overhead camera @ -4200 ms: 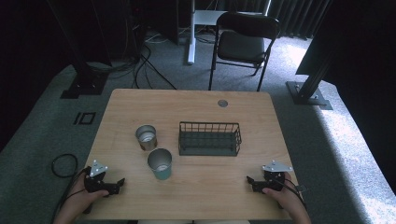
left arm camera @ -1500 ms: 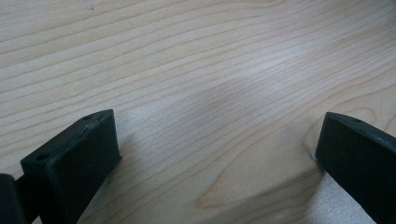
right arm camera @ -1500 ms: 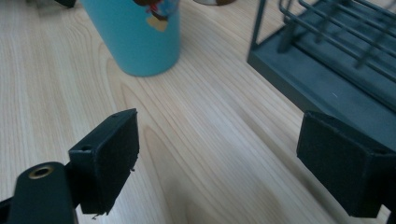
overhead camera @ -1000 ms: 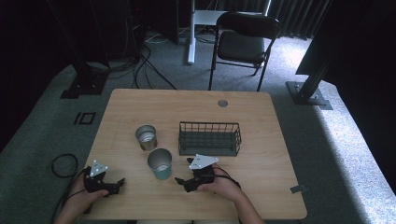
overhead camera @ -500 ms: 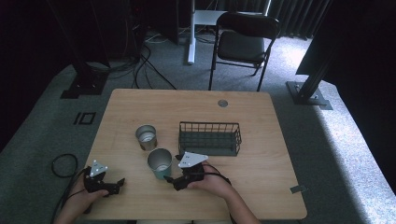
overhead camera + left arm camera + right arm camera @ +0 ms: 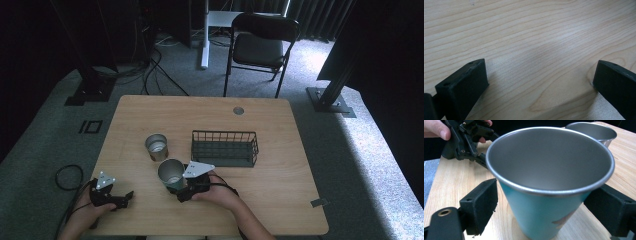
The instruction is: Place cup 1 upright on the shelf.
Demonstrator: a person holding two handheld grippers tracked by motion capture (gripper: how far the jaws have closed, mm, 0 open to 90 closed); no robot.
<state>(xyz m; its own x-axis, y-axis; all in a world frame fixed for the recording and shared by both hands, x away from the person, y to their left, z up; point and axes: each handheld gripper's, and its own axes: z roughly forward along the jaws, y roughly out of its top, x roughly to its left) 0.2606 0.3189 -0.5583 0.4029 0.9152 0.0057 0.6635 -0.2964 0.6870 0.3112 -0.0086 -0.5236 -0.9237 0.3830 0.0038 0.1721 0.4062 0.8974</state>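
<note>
On the table [image 6: 280, 200], the near metal cup [image 6: 171, 175] stands in front of the far cup [image 6: 156, 146]. The wire basket [image 6: 225, 148] is right of both. A folding chair [image 6: 262, 40] stands behind the table.

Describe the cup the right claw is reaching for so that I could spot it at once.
On the wooden table, look left of the black wire basket to two metal cups. It is the nearer one, the teal cup between the right claw's open jaws; the plain steel cup stands farther back.
</note>
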